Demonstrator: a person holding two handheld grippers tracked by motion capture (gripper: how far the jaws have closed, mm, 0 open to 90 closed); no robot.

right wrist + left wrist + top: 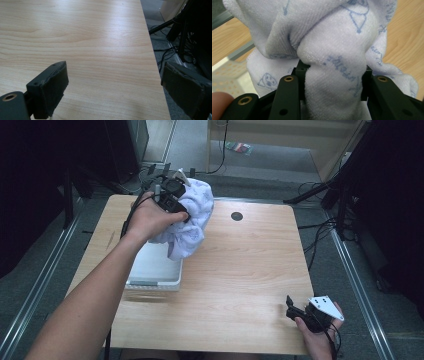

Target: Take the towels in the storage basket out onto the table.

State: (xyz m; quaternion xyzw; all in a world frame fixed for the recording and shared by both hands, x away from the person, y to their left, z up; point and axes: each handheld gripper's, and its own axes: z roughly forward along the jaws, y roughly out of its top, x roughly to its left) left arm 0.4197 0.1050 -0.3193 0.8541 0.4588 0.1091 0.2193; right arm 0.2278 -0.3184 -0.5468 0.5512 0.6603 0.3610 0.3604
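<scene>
Towel (192, 215), white with blue print, hangs bunched above the white tray (152, 270), pinched in the left gripper (332, 75), while the right gripper (112, 92) idles spread wide at the table's (240, 280) near-right corner

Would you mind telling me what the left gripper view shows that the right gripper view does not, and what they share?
Left gripper view: the white printed towel bunched and clamped between the left tongs, with the white tray below. Right gripper view: the right tongs, their jaws wide apart with nothing between them, plus cables on the floor beyond the table edge. Both share the wooden table.
</scene>
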